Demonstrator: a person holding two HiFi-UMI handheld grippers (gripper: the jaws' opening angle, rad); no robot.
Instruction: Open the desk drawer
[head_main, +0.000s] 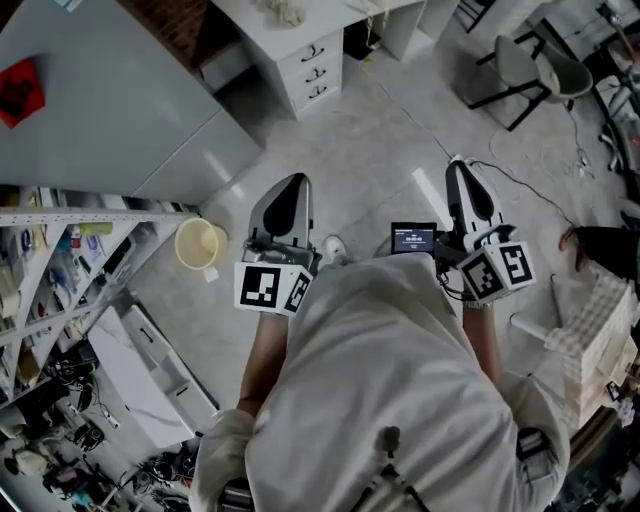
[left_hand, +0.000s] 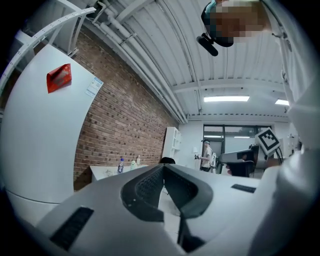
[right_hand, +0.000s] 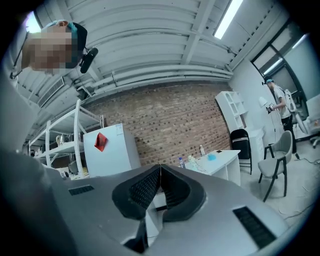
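While table (head_main: 245, 15) is being faced from afar: left tool (head_main: 291, 182), right tool (head_main: 461, 166) are being held pressed together, empty.
Drawer (head_main: 315, 70), upper centre: jaws to be spread beforehand.

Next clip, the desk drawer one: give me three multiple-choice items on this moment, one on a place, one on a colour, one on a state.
1. Where are the desk drawers?
A. Ahead of the left claw and right claw, untouched
B. Between the right claw's jaws
C. Touching the left claw's tip

2. The sticker on the cabinet is:
A. blue
B. red
C. green

3. The two claws are:
A. both open
B. one shut on a handle
C. both shut, empty

Key: 1 A, the head view shows the drawers well apart from both claws. 2 B, the sticker shows red on white. 3 C, in each gripper view the jaws meet with nothing between them.
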